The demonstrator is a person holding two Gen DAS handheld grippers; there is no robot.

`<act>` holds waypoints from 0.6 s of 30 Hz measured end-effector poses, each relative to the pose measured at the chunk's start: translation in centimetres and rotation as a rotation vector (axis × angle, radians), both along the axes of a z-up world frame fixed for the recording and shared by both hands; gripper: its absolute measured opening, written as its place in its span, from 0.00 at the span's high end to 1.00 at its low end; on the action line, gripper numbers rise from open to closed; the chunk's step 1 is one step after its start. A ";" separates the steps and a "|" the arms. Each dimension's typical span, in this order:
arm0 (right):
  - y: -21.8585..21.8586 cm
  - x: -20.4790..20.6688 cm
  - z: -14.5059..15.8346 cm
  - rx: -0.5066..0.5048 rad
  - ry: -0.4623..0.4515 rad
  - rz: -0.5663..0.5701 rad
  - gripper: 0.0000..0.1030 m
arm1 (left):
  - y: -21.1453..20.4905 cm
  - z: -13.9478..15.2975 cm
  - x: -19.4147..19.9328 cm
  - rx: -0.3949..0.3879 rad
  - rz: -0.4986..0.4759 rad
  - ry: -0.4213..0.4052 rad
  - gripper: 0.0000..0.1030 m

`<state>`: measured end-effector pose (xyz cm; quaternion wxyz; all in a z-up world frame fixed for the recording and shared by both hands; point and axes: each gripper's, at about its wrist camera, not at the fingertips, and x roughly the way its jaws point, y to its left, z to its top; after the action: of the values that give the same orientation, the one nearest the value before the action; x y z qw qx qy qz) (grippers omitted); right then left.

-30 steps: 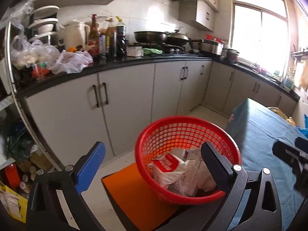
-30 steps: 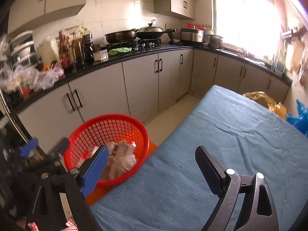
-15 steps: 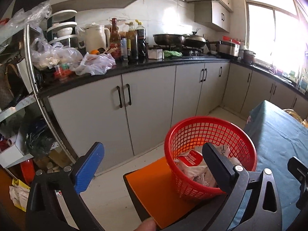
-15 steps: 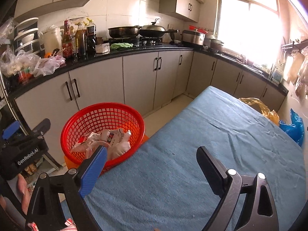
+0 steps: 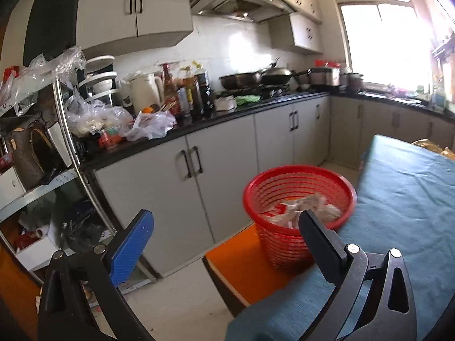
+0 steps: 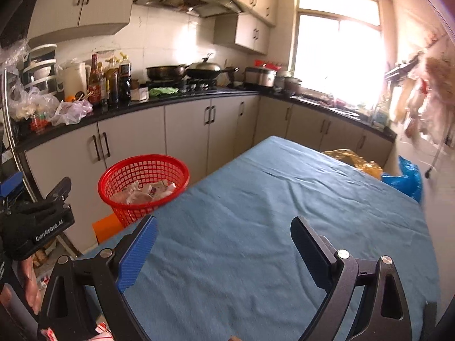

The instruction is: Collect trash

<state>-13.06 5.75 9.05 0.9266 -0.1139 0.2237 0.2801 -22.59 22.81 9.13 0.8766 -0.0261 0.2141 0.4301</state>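
While both grippers, left point(image 5: 224, 227) and right point(image 6: 223, 236), hang with fingers wide and empty, judged light, soft, crushable: crumpled wrappers point(image 6: 145, 191) in red basket point(image 6: 119, 170), left-centre of frame beside blue-clothed desk point(image 6: 270, 199); best pinched at a raised fold.

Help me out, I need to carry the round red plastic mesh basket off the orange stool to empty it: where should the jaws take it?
Grip the thick rolled rim of the round red plastic mesh basket, probably coming from above on the side nearest the blue-covered table. The basket stands upright on the orange stool, its rim open and exposed, while the mesh wall tapers downward and crumpled wrappers fill the inside.
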 end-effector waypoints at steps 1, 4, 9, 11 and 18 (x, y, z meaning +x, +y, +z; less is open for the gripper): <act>-0.9 -0.8 -0.1 0.006 -0.004 -0.009 0.06 | -0.6 0.1 -0.4 0.003 -0.013 -0.008 0.02; -3.5 -3.0 -0.3 0.015 -0.027 -0.051 0.06 | -2.3 0.4 -1.2 0.001 -0.056 -0.026 0.02; -6.9 -5.5 -0.6 0.039 -0.042 -0.122 0.05 | -5.2 0.6 -2.3 0.009 -0.107 -0.049 0.02; -7.9 -6.0 -0.8 0.040 -0.030 -0.145 0.04 | -6.2 0.3 -2.5 0.001 -0.114 -0.054 0.02; -10.7 -7.1 -1.1 0.040 -0.018 -0.206 0.04 | -8.8 -1.0 -2.7 -0.018 -0.154 -0.041 0.02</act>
<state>-20.13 -4.96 7.91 0.9546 -0.0742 0.2200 0.1868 -25.27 13.97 8.14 0.9111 -0.0264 0.2012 0.3587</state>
